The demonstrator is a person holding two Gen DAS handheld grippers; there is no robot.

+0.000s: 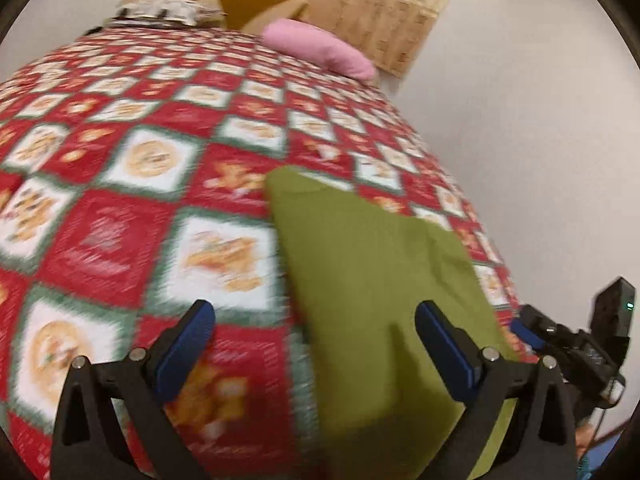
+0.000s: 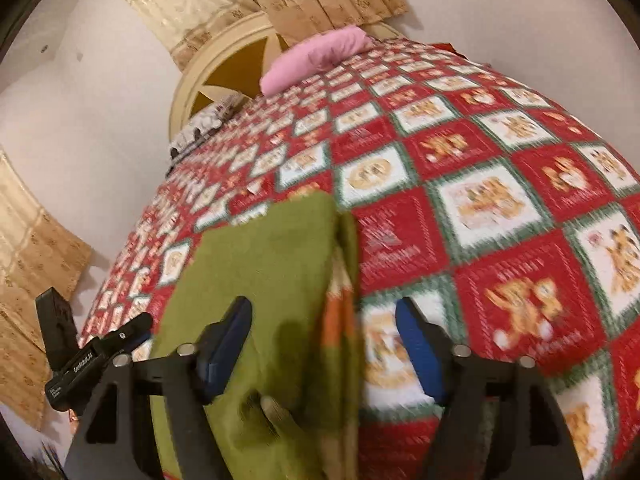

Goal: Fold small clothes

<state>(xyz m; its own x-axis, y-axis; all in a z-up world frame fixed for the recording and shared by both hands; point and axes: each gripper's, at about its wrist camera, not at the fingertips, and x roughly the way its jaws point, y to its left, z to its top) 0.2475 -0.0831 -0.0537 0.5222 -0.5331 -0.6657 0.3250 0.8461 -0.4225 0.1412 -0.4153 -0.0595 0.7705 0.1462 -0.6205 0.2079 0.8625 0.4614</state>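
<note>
Left wrist view: both grippers, left [image 1: 314,330] & right [image 2: 324,326], jaws apart, nothing clamped; we regrip cloth [image 1: 372,264] edge squarely.

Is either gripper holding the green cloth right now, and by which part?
Neither. The left gripper and right gripper stand open over the green cloth, which lies on the bedspread.

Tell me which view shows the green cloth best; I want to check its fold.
The left wrist view: the green cloth lies there nearly whole, its far corner and creases visible on the patterned bedspread. The right wrist view shows the cloth too, with a raised edge, but blurrier and partly behind a finger.
</note>
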